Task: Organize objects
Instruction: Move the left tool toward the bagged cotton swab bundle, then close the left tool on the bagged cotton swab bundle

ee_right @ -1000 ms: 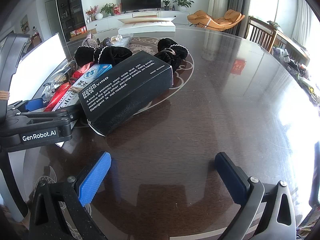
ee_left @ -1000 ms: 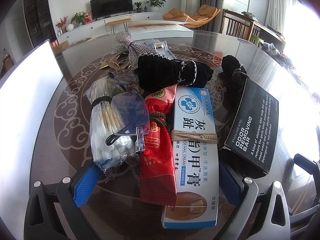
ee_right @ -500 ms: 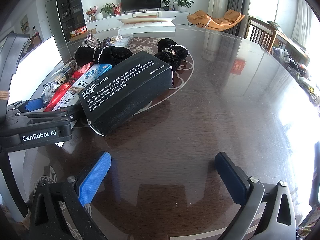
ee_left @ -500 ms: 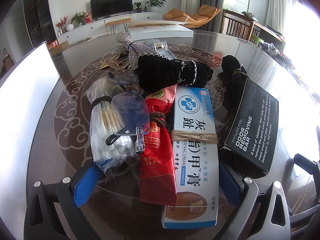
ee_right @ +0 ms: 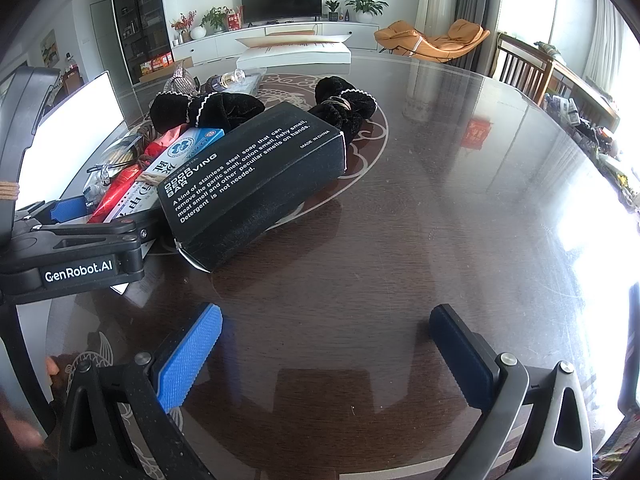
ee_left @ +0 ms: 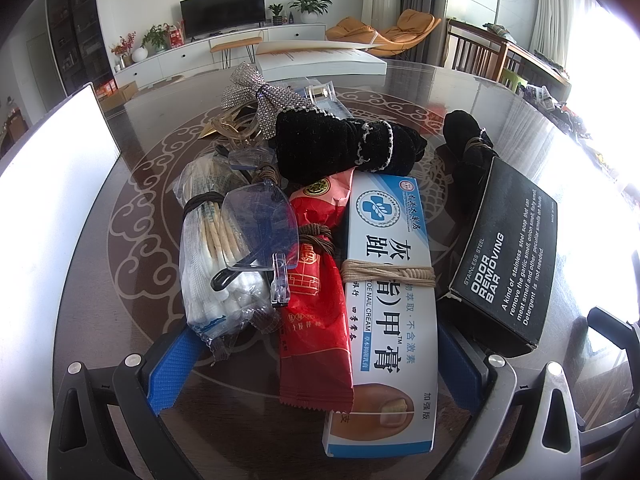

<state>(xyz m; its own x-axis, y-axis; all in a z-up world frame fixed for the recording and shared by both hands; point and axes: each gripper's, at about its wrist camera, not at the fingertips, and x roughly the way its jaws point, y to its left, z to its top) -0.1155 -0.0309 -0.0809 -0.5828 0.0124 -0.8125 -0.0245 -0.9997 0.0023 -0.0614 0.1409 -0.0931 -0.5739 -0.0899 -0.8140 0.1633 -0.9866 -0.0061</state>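
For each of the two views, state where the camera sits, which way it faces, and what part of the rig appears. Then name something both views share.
Left wrist: sits on the left gripper, facing along its open fingers at the toenail cream box between them.
Right wrist: sits on the right gripper, facing across bare table; its open fingers show, the left gripper at the left edge.
Shared: the black odor bar box.
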